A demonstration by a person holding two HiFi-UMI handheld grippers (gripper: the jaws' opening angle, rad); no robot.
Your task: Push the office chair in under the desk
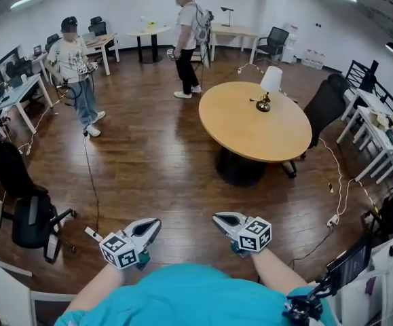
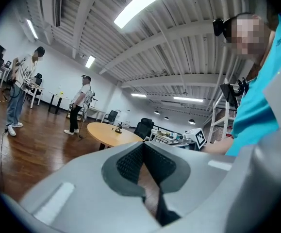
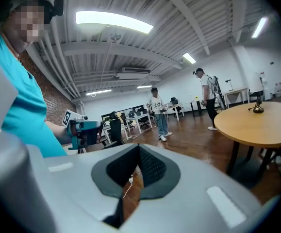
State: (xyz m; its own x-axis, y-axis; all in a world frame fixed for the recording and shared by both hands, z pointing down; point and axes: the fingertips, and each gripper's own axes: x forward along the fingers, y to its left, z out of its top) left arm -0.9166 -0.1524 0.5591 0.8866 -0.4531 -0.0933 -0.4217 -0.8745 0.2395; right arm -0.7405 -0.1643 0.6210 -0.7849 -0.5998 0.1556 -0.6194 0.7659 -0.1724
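Black-white markers (image 1: pixel 117 248) — left gripper (image 1: pixel 154 224); right gripper (image 1: pixel 219 219)

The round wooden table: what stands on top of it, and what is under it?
On the round table stands only a small lamp with a white shade. Under it a dark pedestal base shows on the floor; the tabletop covers the rest of the support.

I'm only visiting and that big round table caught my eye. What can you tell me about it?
The round table has a light wood-look top on one dark central pedestal. It stands upright on the dark wooden floor, right of the room's middle. A lamp with a white shade stands on its far part, and a black office chair sits close by its right edge.
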